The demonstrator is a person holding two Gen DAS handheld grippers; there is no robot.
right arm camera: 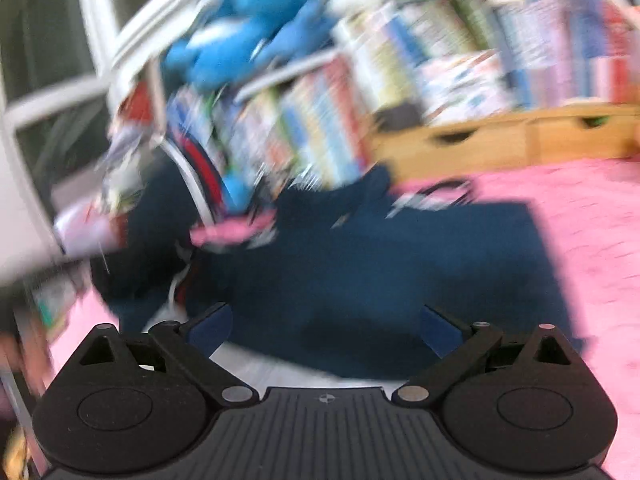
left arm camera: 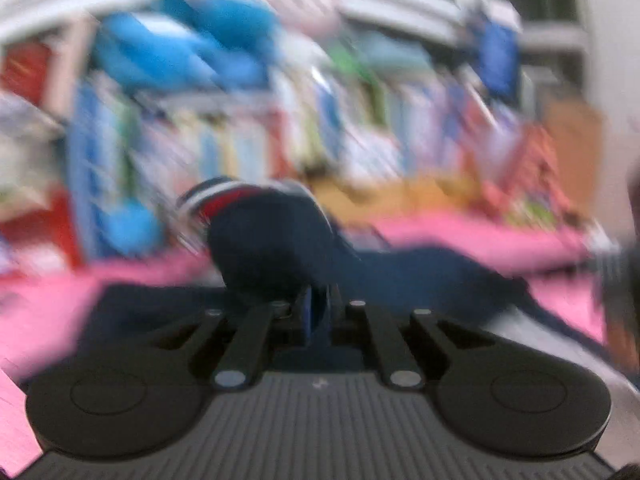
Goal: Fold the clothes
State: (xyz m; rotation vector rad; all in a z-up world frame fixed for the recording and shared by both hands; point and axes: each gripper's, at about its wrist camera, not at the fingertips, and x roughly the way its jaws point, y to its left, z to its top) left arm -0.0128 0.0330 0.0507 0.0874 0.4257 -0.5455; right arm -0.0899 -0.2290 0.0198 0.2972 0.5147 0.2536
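Both views are blurred by motion. A navy garment (left arm camera: 280, 248) with a red and white striped cuff (left arm camera: 218, 196) rises from the pink surface (left arm camera: 44, 312). My left gripper (left arm camera: 318, 312) is shut on a fold of that navy cloth and lifts it. In the right wrist view the same navy garment (right arm camera: 380, 264) lies spread on the pink surface (right arm camera: 592, 216), its striped band (right arm camera: 200, 172) raised at the left. My right gripper (right arm camera: 324, 332) hangs open just above the garment's near edge, with nothing between its blue-padded fingers (right arm camera: 210, 326).
Shelves packed with colourful books (right arm camera: 440, 68) and a blue plush toy (right arm camera: 240, 48) stand behind the pink surface. A wooden drawer unit (right arm camera: 500, 140) sits at the back. A white frame (right arm camera: 92, 32) rises at the left.
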